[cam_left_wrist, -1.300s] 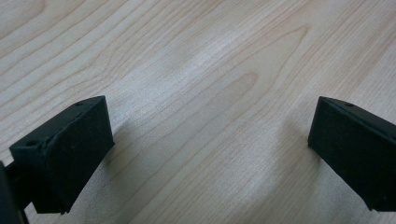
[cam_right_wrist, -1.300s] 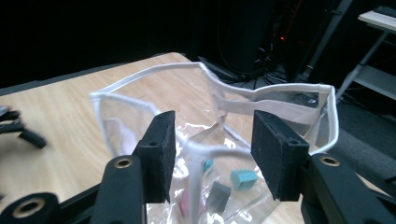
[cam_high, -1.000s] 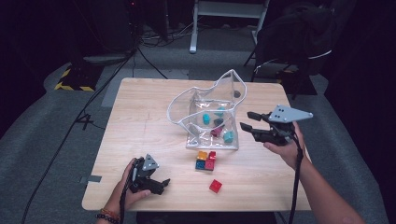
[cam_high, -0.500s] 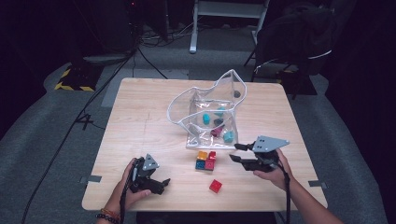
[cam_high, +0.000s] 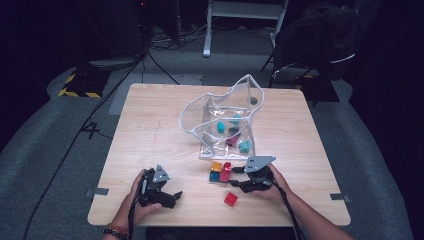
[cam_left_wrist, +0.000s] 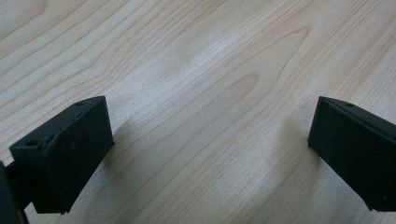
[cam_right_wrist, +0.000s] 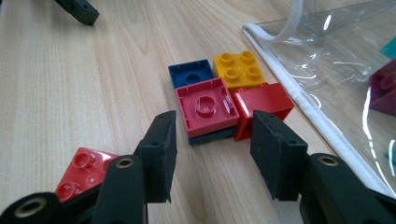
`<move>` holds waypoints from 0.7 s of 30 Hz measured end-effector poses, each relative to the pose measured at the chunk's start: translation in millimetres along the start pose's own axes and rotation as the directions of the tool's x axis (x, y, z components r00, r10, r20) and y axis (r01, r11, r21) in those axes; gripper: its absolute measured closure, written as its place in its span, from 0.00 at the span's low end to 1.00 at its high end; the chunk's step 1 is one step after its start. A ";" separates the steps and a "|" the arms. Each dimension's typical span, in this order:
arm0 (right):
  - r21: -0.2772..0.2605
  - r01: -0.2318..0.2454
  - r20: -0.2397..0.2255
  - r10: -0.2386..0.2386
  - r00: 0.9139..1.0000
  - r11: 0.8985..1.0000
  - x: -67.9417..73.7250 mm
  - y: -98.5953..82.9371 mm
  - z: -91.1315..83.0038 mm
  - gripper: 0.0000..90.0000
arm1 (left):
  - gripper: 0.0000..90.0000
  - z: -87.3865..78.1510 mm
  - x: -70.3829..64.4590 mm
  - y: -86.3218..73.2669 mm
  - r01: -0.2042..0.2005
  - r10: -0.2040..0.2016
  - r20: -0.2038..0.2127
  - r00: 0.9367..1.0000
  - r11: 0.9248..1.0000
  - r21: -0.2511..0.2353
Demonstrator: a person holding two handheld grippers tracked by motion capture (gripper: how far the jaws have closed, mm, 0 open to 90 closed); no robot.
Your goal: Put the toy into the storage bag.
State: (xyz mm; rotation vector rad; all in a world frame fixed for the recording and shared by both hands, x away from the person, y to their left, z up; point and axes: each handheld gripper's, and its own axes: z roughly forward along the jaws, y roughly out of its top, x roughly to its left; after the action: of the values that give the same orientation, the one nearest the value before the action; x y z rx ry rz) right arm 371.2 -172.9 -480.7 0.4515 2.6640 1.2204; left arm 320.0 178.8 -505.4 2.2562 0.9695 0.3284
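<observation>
A cluster of toy bricks [cam_high: 220,172] lies in front of a clear plastic bag [cam_high: 225,120]. In the right gripper view it is a red upside-down brick [cam_right_wrist: 205,107] on a dark one, a blue brick [cam_right_wrist: 191,73], a yellow brick [cam_right_wrist: 237,67] and a red brick on its side [cam_right_wrist: 264,100]. My right gripper [cam_high: 236,176] [cam_right_wrist: 212,140] is open, low over the table, its jaws just short of the red upside-down brick. A lone red brick [cam_high: 230,199] [cam_right_wrist: 84,170] lies beside it. My left gripper [cam_high: 172,196] [cam_left_wrist: 210,135] rests open on bare wood at the front left.
The bag holds several teal and maroon bricks [cam_high: 232,132], and its white rim [cam_right_wrist: 299,93] runs close to the cluster. The wooden table [cam_high: 150,130] has free room across its left half. Cables and dark equipment stand on the floor beyond.
My right gripper has come down from beside the bag's right side to the front of the table, up to the brick cluster. The left gripper has stayed put.
</observation>
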 end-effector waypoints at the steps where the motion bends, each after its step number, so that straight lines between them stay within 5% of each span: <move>1: 0.006 0.005 0.005 -0.005 1.000 1.000 -0.4 0.4 2.4 0.55 | 0.00 0.0 0.0 0.0 0.000 0.000 0.000 1.000 1.000 0.000; 14: 0.038 0.010 -0.023 -0.009 1.000 0.999 -5.6 3.8 23.9 0.52 | 0.00 0.0 0.0 0.0 0.000 0.000 0.000 1.000 1.000 0.000; 21: 0.010 -0.009 -0.051 0.010 0.999 1.000 -10.3 5.8 28.8 0.62 | 0.00 0.0 -0.1 0.0 0.000 0.000 0.000 1.000 1.000 0.000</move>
State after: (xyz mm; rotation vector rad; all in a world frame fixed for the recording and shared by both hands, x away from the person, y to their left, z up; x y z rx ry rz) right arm 390.1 -152.5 -494.6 0.4410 2.7140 1.2386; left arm 320.0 178.7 -505.4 2.2559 0.9698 0.3285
